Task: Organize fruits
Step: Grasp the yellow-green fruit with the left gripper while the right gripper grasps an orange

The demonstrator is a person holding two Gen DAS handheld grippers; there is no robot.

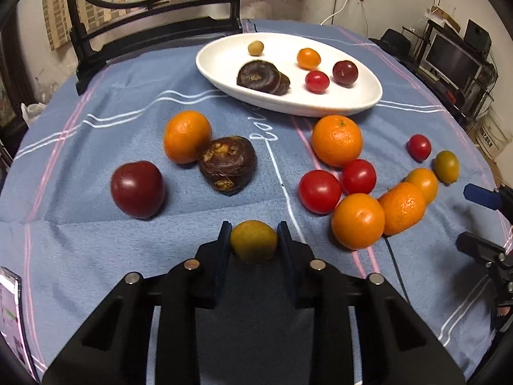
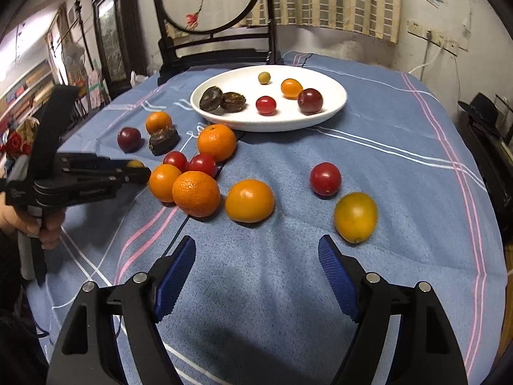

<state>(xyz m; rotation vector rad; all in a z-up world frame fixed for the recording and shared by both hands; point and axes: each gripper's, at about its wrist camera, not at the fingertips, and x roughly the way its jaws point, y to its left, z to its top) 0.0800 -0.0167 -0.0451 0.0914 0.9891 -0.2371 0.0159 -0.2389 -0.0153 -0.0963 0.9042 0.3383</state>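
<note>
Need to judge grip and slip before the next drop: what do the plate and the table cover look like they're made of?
Plate: looks like glazed ceramic, possibly melamine; smooth white surface with soft sheen and a thick rolled rim. Table cover: soft napped fabric, like a towel or fleece blanket; matte, fuzzy blue texture with woven stripes and creases.

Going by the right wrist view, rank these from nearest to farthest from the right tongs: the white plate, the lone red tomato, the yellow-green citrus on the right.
From the right tongs:
1. Yellow-green citrus, just ahead, right of the right finger.
2. Lone red tomato, farther back on the cloth, slightly left of the citrus.
3. White plate, at the far end of the table.
</note>
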